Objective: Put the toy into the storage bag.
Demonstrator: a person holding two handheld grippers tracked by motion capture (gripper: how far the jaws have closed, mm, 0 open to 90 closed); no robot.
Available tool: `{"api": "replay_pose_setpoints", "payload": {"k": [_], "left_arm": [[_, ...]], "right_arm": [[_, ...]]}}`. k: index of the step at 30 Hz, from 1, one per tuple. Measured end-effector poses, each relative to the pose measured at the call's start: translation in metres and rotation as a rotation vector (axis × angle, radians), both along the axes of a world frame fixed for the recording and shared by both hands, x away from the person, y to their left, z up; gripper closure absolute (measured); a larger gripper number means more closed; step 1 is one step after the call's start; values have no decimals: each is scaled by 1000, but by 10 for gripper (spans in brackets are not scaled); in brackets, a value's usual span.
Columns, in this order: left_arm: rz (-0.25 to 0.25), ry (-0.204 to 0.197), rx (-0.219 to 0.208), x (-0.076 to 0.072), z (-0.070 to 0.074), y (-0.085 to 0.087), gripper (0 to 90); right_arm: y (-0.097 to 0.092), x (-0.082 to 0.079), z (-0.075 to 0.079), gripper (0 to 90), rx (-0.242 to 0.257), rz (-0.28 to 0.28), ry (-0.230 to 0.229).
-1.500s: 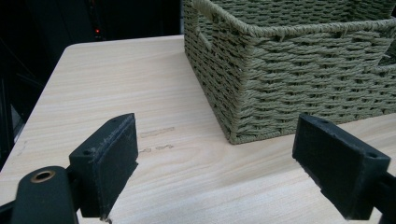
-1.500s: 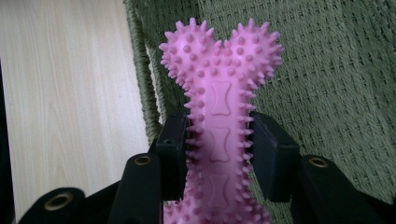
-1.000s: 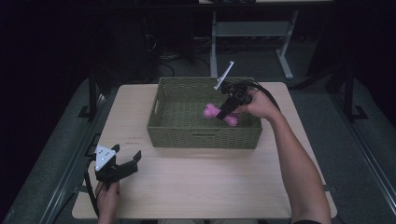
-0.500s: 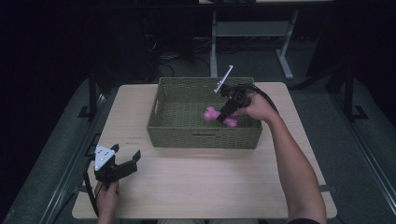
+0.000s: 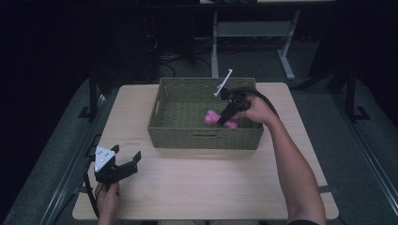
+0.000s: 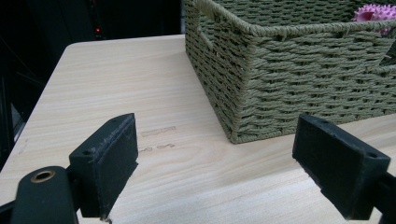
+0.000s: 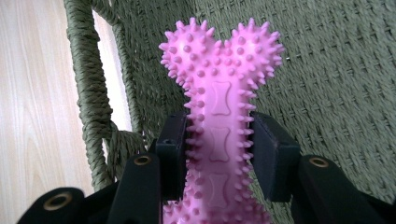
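A pink spiky bone-shaped toy (image 7: 219, 93) is clamped by its shaft between the black jaws of my right gripper (image 7: 219, 154), which is shut on it. In the high view that right gripper (image 5: 224, 118) reaches into the green woven basket (image 5: 205, 139), with the pink toy (image 5: 211, 116) low over the basket's floor at the right side. My left gripper (image 5: 130, 161) rests near the table's front left corner, held by a hand. Its jaws (image 6: 219, 163) stand wide apart with only bare table between them. The pink toy (image 6: 373, 11) peeks over the basket rim (image 6: 280, 30).
The light wooden table (image 5: 197, 187) has free room in front of the basket and to its left. A side handle slot (image 5: 156, 107) opens in the basket's left wall. Dark floor and a metal desk frame (image 5: 253, 33) lie beyond the far edge.
My right gripper has shifted slightly with the pink toy inside the basket. The left gripper has stayed in place.
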State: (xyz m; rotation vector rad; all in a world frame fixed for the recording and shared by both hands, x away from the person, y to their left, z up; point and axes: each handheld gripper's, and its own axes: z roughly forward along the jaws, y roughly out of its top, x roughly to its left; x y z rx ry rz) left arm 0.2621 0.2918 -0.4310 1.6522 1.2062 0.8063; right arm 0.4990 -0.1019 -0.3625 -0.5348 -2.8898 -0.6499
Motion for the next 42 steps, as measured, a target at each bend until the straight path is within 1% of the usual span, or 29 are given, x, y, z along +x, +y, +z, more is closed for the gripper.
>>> {"api": "replay_pose_setpoints", "payload": {"k": [3,9,16,21,23,24,25,29,34,37,41,42], "left_arm": [[-2,1,-5,0,0,0,137],[-3,1,-1,0,0,0,137],[1,-1,0,0,0,-1,137],[1,-2,-6,0,0,0,137],[1,0,-7,0,0,1,137],[2,-1,-7,0,0,1,137],[2,-1,-8,0,0,0,137],[-4,1,-1,0,0,0,137],[-4,0,-3,0,0,0,137],[-2,3,-7,0,0,1,137],[-2,-2,-9,0,0,1,137],[-4,1,-3,0,0,1,137]], "right_arm": [[-1,0,-1,579,0,-6,6],[-2,0,-4,579,1,-8,7],[-2,0,-10,574,3,-16,21],[-4,1,-10,558,9,-32,32],[-5,1,-7,564,35,-44,40],[-6,2,-6,564,52,-47,36],[-7,2,-4,565,55,-51,32],[-8,0,-2,555,49,-56,29],[-7,-1,-3,551,55,-55,31],[-7,-2,-3,510,52,-61,33],[-5,-3,-1,492,60,-66,28],[-5,-3,1,486,62,-67,26]]}}
